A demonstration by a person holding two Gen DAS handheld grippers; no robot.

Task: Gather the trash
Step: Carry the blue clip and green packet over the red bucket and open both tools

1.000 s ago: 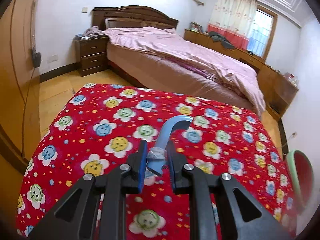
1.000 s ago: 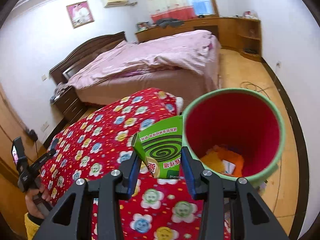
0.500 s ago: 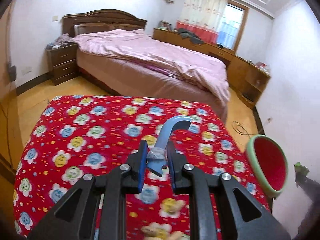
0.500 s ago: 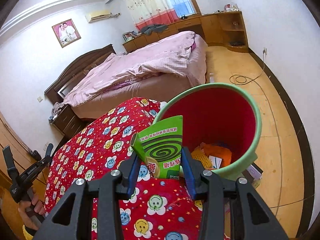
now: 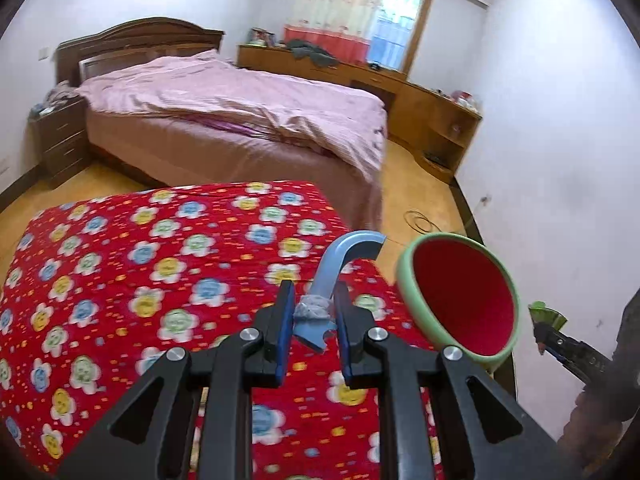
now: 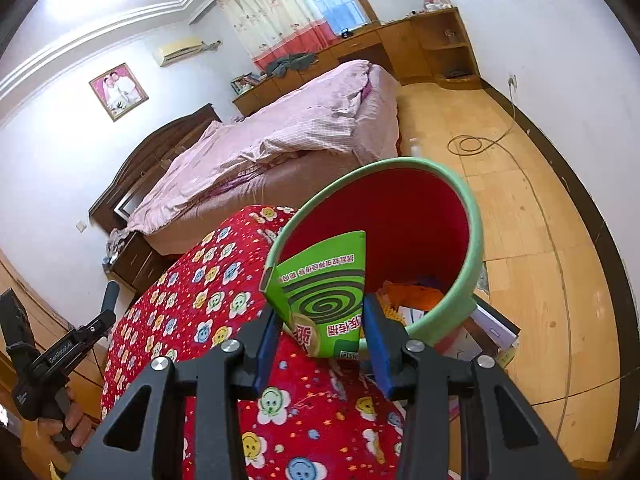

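My left gripper [image 5: 314, 314] is shut on a curved blue plastic piece [image 5: 340, 258] with grey fluff stuck to it, held above the red flowered cloth [image 5: 160, 264]. My right gripper [image 6: 320, 328] is shut on a green mosquito-coil box [image 6: 326, 280], held at the near rim of the green bin with a red inside [image 6: 472, 240]. The bin [image 5: 460, 300] stands at the cloth's right edge and holds orange and white scraps. The right gripper with the box [image 5: 546, 314] shows past the bin in the left wrist view.
A bed with a pink cover [image 5: 248, 112] lies beyond the cloth, with a nightstand [image 5: 60, 140] to its left. Wooden cabinets [image 5: 420, 104] line the far wall. A cable coil [image 6: 472, 144] lies on the wood floor. Boxes [image 6: 492, 328] sit beside the bin.
My left gripper has swung right with the blue piece, bringing the bin into view. My right gripper has moved the green box closer over the bin's near rim.
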